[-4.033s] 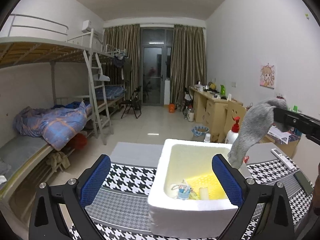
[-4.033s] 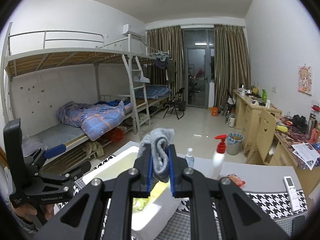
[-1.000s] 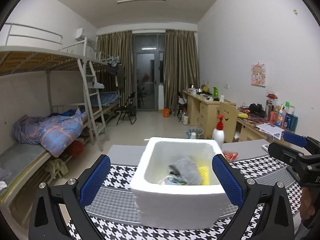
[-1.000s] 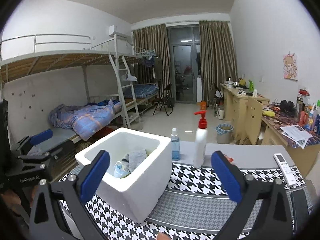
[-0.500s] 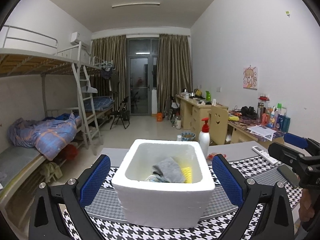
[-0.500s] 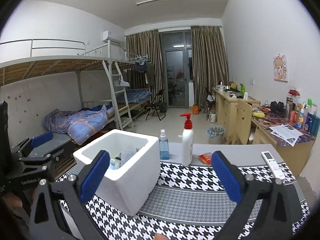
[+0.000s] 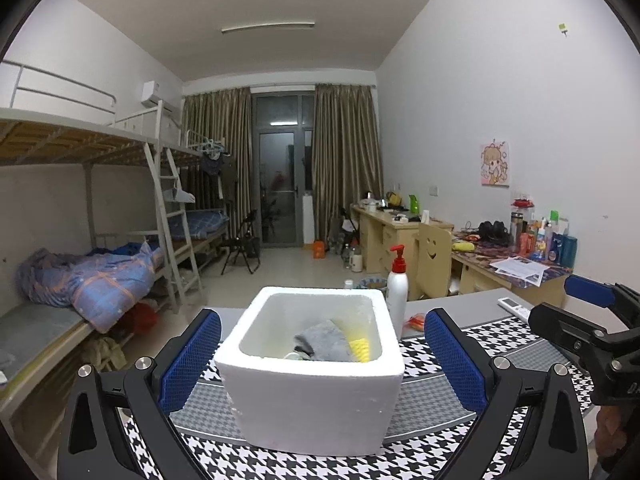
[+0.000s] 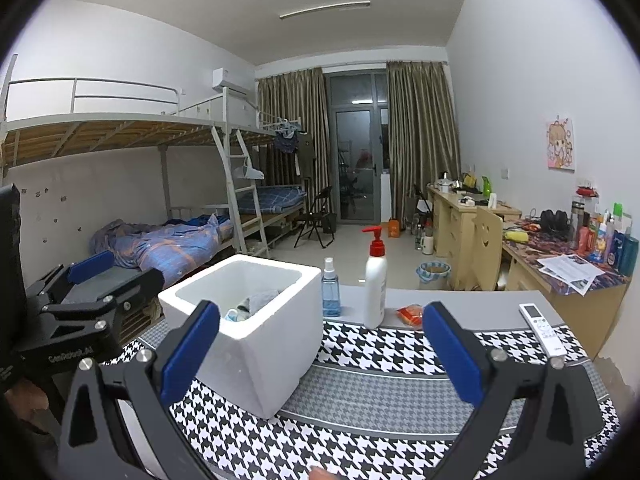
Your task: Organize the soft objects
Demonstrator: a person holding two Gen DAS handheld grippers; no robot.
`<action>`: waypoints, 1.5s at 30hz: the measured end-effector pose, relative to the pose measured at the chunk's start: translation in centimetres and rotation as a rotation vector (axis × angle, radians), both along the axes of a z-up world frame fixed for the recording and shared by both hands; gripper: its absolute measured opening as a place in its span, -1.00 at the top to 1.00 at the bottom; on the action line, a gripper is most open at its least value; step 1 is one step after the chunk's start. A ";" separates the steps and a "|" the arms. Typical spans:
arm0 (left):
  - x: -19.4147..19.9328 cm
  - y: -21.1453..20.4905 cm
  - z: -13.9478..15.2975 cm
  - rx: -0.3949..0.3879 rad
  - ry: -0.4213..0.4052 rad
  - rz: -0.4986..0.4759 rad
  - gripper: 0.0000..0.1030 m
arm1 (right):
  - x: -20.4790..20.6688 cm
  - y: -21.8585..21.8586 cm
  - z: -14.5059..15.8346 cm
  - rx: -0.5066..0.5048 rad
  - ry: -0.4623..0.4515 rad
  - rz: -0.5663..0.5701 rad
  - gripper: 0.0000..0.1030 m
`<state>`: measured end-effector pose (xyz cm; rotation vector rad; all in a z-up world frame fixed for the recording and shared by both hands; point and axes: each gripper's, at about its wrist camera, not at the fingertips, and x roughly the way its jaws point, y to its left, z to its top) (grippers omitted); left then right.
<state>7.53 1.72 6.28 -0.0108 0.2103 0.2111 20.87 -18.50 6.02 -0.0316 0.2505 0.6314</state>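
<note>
Sock (image 7: pixel 320 338) rests in foam box (image 7: pixel 312 396); both grippers' fingers (image 7: pixel 192 360) apart, empty. Risk: nudging light box off desk (image 8: pixel 380 400).

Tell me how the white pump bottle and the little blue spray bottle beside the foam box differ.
The white pump bottle is taller, opaque and red-capped; the blue spray bottle is shorter, see-through blue with a clear top. The spray bottle stands nearer the foam box. Both stand upright on the table's bare grey strip.

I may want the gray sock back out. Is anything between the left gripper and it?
Yes: the foam box near wall stands between the open left gripper and the gray sock; from above, nothing visible covers it.
</note>
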 end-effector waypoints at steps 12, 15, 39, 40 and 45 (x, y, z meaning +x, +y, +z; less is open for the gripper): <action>-1.7 -1.2 -1.0 0.012 0.006 0.006 -0.98 | -1.8 -1.0 -0.8 0.007 -0.009 0.012 -0.99; -2.2 -1.3 -1.2 0.012 0.007 0.009 -0.98 | -2.5 -1.2 -1.1 0.005 -0.009 0.004 -0.99; -6.1 -2.5 -3.8 0.027 0.003 0.029 -0.98 | -5.5 -1.8 -3.5 -0.004 -0.020 -0.009 -0.99; -6.1 -2.6 -3.8 0.027 0.004 0.030 -0.98 | -5.6 -1.8 -3.5 -0.003 -0.018 -0.008 -0.99; -6.2 -2.7 -4.3 0.026 0.015 0.027 -0.98 | -5.6 -1.8 -3.8 -0.004 -0.010 -0.009 -0.99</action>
